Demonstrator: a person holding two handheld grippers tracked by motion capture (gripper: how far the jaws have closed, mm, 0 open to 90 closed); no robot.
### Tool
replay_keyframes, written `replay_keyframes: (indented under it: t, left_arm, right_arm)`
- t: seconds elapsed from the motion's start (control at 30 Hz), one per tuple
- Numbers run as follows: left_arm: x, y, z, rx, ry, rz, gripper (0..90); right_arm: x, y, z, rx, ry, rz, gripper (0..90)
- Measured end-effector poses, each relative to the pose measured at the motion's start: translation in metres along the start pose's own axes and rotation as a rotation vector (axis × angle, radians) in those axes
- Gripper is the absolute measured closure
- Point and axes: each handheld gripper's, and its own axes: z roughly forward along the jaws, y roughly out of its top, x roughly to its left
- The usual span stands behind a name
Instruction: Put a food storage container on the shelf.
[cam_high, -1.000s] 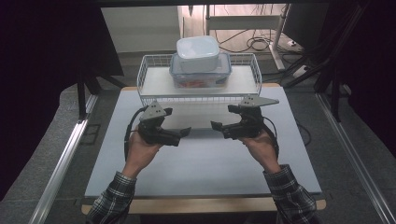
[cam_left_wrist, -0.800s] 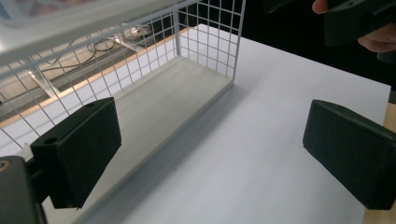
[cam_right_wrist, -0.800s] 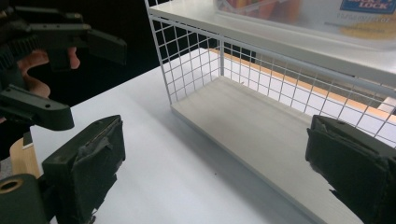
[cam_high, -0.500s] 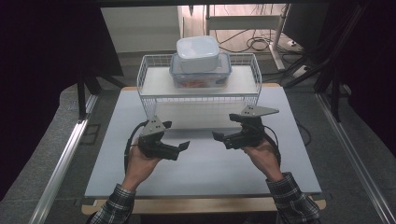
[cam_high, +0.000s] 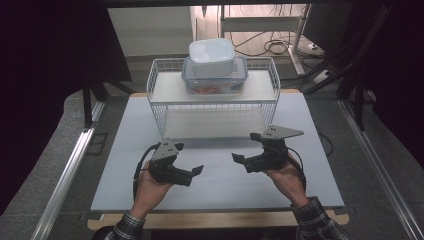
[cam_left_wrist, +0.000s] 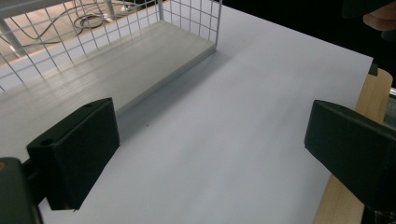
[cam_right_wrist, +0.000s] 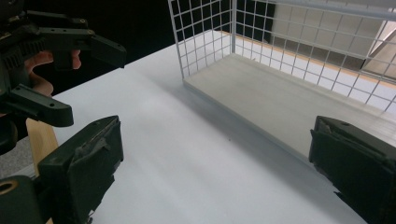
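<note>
Backdrop: dark room, white bench (cam_high: 220, 175) on a wooden top, cables on the floor behind.
Left jaws: spread wide, nothing between them, bare bench beneath in the left gripper view.
Right jaws: spread wide too, empty, aimed toward the lower shelf.
Left gripper (cam_high: 196, 171): held low over the near bench, pointing inward.
Right gripper (cam_high: 239, 159): opposite it, near the rack's front, pointing inward.
Wire rack (cam_high: 159, 107): white, at the far end of the bench, lower shelf bare.
Containers: white lidded tub (cam_high: 212, 58) stacked on a clear lidded box (cam_high: 215, 84), both on the rack's top shelf, well apart from both grippers.
Handling: likely stiff plastic, smooth and a bit slippery; upper tub probably light, lower box holding something reddish, so heavier.
Hold: best across opposite side walls just under the lid rim, one gripper per side.
</note>
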Motion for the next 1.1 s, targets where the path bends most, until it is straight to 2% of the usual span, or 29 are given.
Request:
replay_keyframes:
  t: [0.17, 0.37, 0.57, 0.77, 1.1]
  left_arm:
    - [0.0, -0.007, 0.0, 0.01, -0.007, -0.016, 3.1]
    - [-0.002, -0.015, -0.002, 0.023, -0.003, -0.013, 2.9]
    - [-0.001, -0.025, -0.006, 0.022, 0.002, -0.031, 2.9]
    - [0.003, -0.037, -0.009, 0.029, 0.028, -0.04, 2.8]
    - [0.007, -0.049, -0.016, 0.039, 0.066, -0.037, 2.6]
  right_arm:
    - [0.002, -0.006, -0.003, 0.004, 0.004, -0.001, 1.9]
    - [0.002, -0.015, -0.006, 0.031, -0.023, -0.009, 0.0]
    - [-0.002, -0.029, -0.01, 0.051, -0.039, 0.007, 0.0]
    - [-0.009, -0.046, -0.014, 0.079, -0.068, 0.022, 0.0]
    - [-0.014, -0.056, -0.02, 0.085, -0.106, 0.02, 0.0]
